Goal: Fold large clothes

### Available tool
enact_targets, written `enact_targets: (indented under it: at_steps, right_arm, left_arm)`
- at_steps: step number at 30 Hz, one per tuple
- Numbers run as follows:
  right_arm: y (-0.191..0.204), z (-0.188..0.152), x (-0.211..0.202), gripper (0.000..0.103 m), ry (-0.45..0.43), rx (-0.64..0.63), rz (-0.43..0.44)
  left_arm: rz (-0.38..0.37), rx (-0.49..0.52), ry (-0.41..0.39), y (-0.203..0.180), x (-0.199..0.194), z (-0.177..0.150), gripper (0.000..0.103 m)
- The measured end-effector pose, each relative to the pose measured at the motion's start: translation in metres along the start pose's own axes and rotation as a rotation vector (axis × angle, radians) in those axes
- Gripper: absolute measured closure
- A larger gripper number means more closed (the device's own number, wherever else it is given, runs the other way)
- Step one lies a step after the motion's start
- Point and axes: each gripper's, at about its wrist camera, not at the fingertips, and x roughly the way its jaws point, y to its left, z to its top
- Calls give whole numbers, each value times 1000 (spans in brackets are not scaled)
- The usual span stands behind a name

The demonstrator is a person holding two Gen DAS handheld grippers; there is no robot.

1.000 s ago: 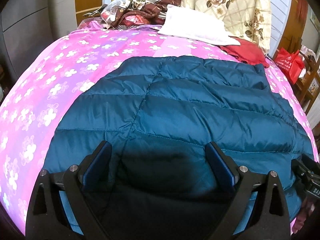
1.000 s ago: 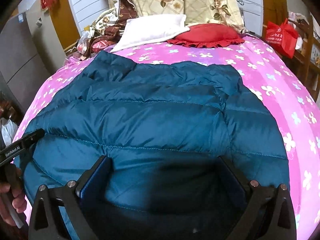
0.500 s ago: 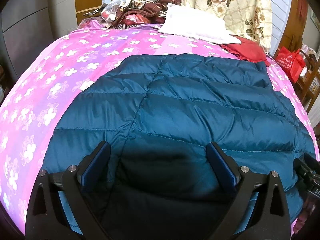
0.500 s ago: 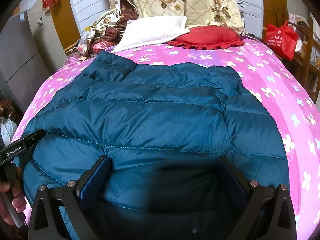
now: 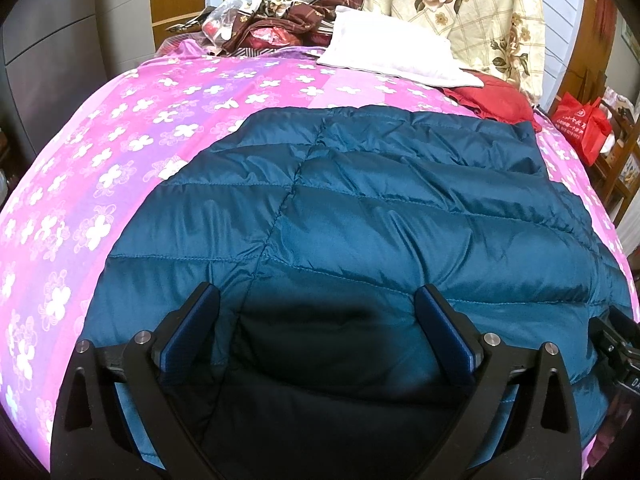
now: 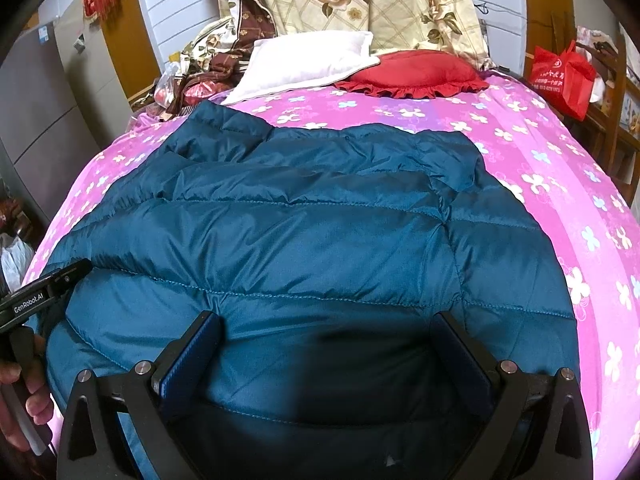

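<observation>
Nearest, left gripper [image 5: 318, 308] spread wide, nothing between its blue-padded fingers [image 5: 192, 322], poised over the near hem of the jacket [image 5: 360, 216]. Same for the right gripper [image 6: 330, 338]: fingers [image 6: 460, 352] far apart, clasping nothing, hovering over the near edge; whether either touches the fabric cannot be told. At the left edge of the right wrist view, a hand [image 6: 18, 396] wrapped round the other gripper's handle, beside the jacket's near left corner.

Beyond the grippers, the teal quilted jacket spread flat across the pink flowered bedspread [image 5: 120, 152], stitched in horizontal bands, one sleeve folded in along the right side. Bare bedspread showing on both sides and past the far edge.

Farther back, a white pillow [image 6: 304, 64] overlapping a red frilled cushion [image 6: 416, 74], a heap of brown patterned bedding [image 5: 292, 12] to the left, a cream rose-print quilt [image 6: 380, 0] against the wall. Off to the right, a red shopping bag [image 6: 564, 78] on wooden furniture.
</observation>
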Motion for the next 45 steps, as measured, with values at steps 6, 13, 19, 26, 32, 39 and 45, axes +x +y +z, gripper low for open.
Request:
enact_targets:
  at_steps: [6,13,19,26,32,39,45]
  right_arm:
    - [1,1,1,0,-1,-6,-1]
    - [2,-1,2,0,-10,-12,0]
    - [2,-1,2,0,-10,-13,0]
    - [2,-2,2,0,-10,-15,0]
    - [2,-2,2,0,-10,-15,0]
    - [1,-2,2,0,-9,-15,0]
    - [2,-2,2,0,-10,-15,-1]
  left_arm:
    - [12,-4,1,1,4,-2,1]
    - [14,-5,2,2,5,-3,1]
    - [10,-8,1,2,5,-3,0]
    - [10,-9,0,0,5,-3,0]
    - [6,-11,-2,-2,4,-3,0]
    - [0,-11,-15,-3,4,-4,0]
    - [-7,-13,-8,-1,2,-3,1]
